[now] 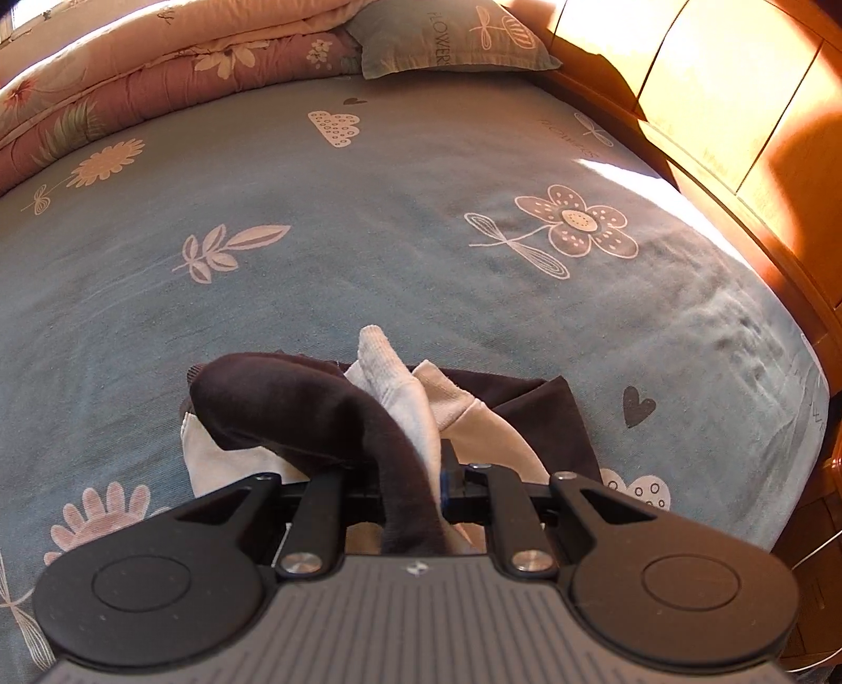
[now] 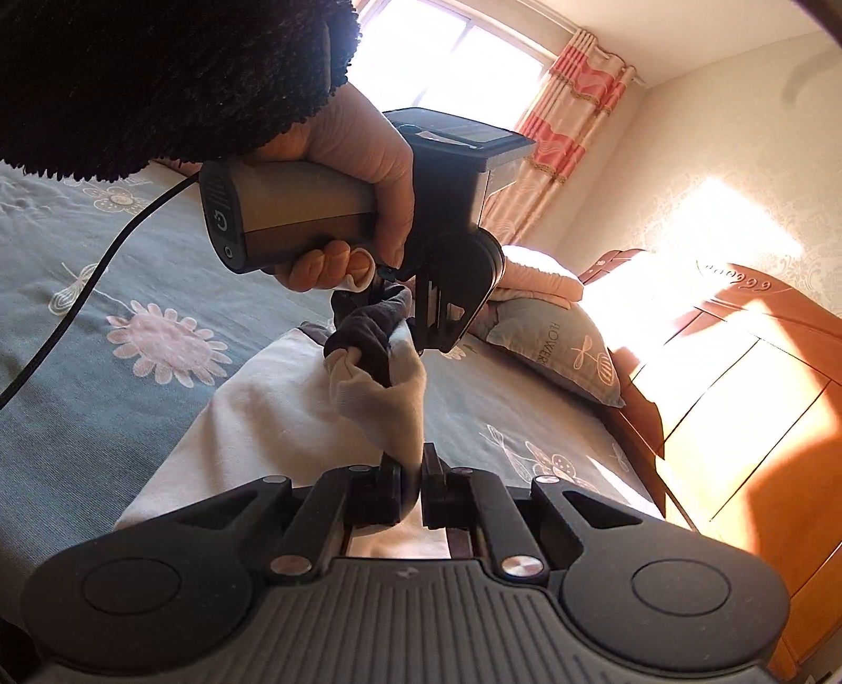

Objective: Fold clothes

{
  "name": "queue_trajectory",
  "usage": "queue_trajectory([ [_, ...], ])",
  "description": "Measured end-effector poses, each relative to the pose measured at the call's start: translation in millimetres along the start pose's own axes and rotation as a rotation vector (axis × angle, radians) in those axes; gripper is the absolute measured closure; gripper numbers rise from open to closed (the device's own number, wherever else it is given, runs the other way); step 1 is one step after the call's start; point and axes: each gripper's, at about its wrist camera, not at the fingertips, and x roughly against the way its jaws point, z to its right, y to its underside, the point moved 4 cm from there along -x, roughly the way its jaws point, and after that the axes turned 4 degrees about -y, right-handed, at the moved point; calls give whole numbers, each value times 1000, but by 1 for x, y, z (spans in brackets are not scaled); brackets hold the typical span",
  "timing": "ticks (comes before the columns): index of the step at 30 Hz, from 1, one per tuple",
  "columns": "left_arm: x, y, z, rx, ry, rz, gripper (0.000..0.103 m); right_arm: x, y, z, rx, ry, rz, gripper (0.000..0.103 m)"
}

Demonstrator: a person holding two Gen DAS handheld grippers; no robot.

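Right claw: seen closest in the right wrist view, clamped on the lower end of a pale sock, whose fabric is pinched between the two black pads.
Left claw: closed on a bunch of cloth, a dark brown sock and a white sock being gripped together between the pads.
Socks: held raised above the bed between the two claws; in the right wrist view the dark sock is seen twisted with the pale one just under the left claw.
Garment: a pale garment with dark brown parts is spread flat on the bed beneath the socks; in the right wrist view it runs as a white sheet of cloth from the near edge towards the left claw.
Hand: wrapped around the grey handle of the left claw, with a dark fleecy sleeve above it and a black cable trailing from the handle.
Bed sheet: blue-grey, printed with flowers, leaves and hearts.
Pillow: laid at the far end of the bed, beside a folded pink quilt.
Headboard: wooden, lit by sun, on the right.
Curtain: pink and cream, hung by the window in the far corner.
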Motion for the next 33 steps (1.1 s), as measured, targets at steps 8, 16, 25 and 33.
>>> queue_trajectory([
  [8, -33, -12, 41, -65, -15, -46, 89, -13, 26, 39, -112, 15, -57, 92],
  [16, -63, -7, 65, -101, -32, -96, 89, -33, 59, 68, -391, -136, -174, 92],
  [25, -73, -10, 76, -87, -3, -99, 76, -47, 85, 82, -627, -254, -256, 92],
  [33, -80, -9, 98, -74, 159, -120, 68, -49, 101, 95, -827, -358, -266, 87],
])
